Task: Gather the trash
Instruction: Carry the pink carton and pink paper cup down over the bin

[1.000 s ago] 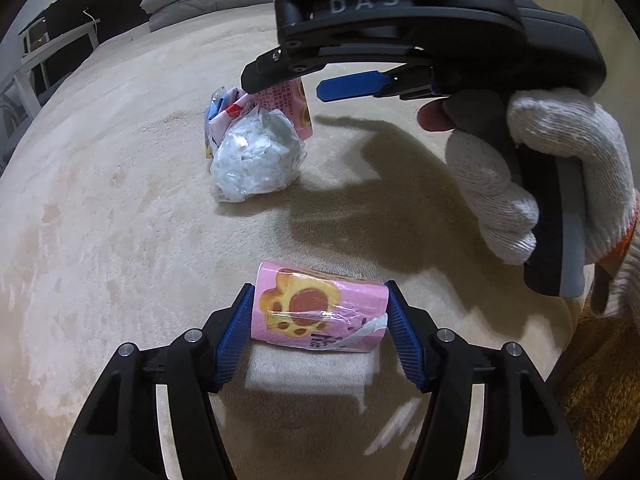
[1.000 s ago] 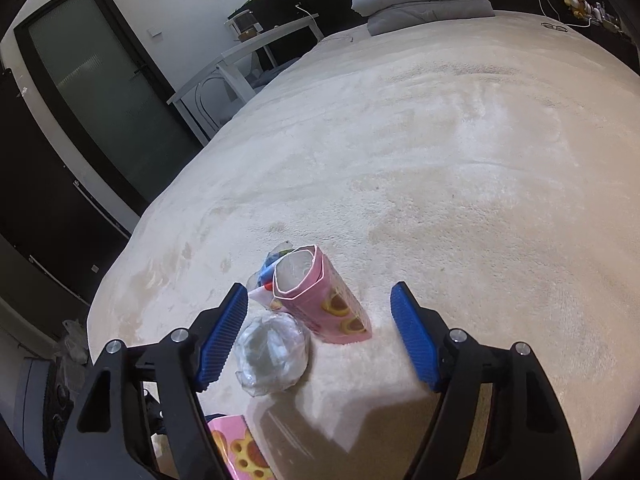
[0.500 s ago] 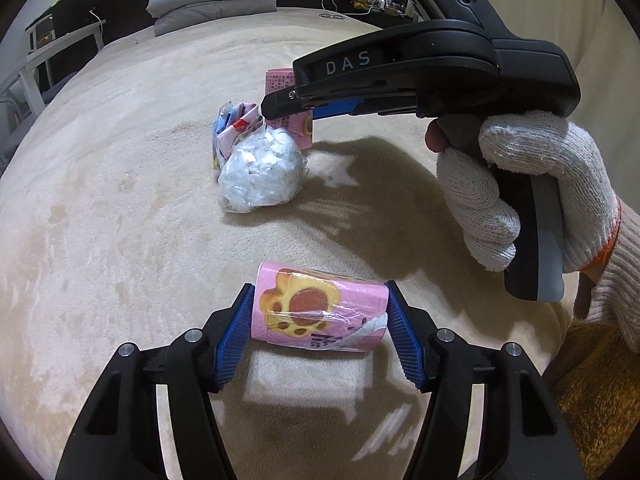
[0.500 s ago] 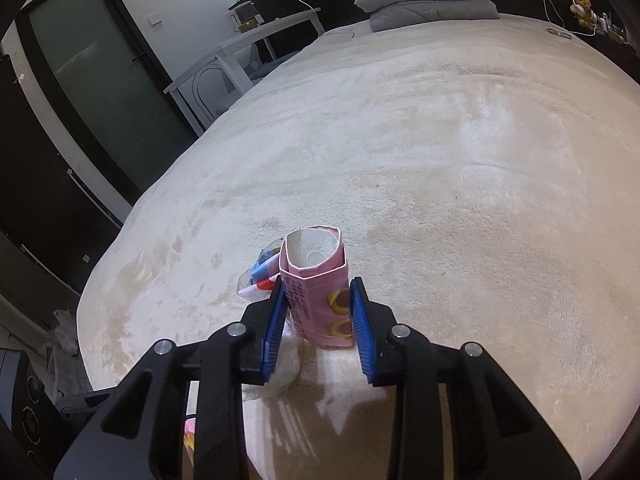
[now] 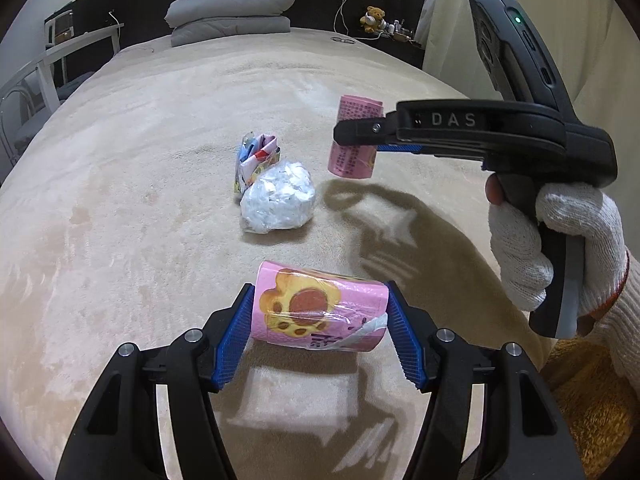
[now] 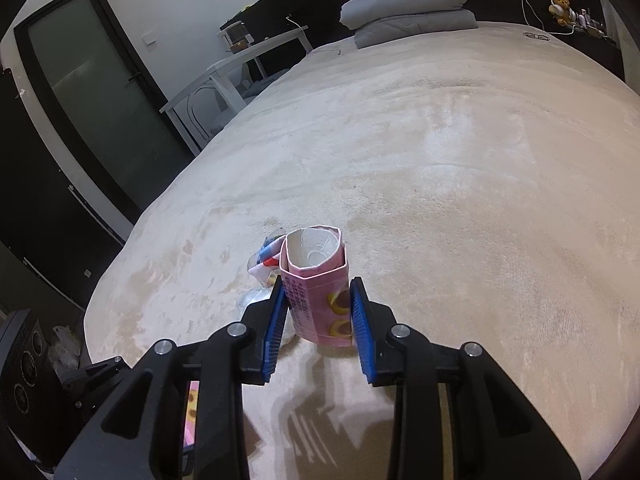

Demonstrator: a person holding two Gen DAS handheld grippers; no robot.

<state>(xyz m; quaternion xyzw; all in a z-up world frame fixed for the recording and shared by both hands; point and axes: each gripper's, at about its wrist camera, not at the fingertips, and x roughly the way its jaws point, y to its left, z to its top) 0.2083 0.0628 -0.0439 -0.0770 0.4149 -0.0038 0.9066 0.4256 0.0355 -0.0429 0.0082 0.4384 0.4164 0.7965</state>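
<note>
My left gripper (image 5: pixel 320 320) is shut on a pink snack packet (image 5: pixel 320 312) printed with a paw-shaped biscuit, held sideways above the beige bed cover (image 5: pixel 120 200). In the right wrist view my right gripper (image 6: pixel 318 320) is shut on an open-topped pink carton (image 6: pixel 316 280), lifted clear of the cover. The same carton (image 5: pixel 354 140) hangs in the left wrist view under the right gripper's black body, held by a white-gloved hand (image 5: pixel 560 240). A crumpled white plastic ball (image 5: pixel 278 198) and a folded colourful wrapper (image 5: pixel 256 158) lie on the cover beyond.
Grey folded bedding (image 5: pixel 232 12) lies at the bed's far end. A white table and chair (image 6: pixel 224 80) stand off the bed's left side, by a dark door (image 6: pixel 88 92). A small teddy bear (image 5: pixel 374 16) and cables sit on the back shelf.
My right gripper closed on the pink carton and lifted it off the cover, up and to the right of the pile. My left gripper rose slightly, still holding the snack packet.
</note>
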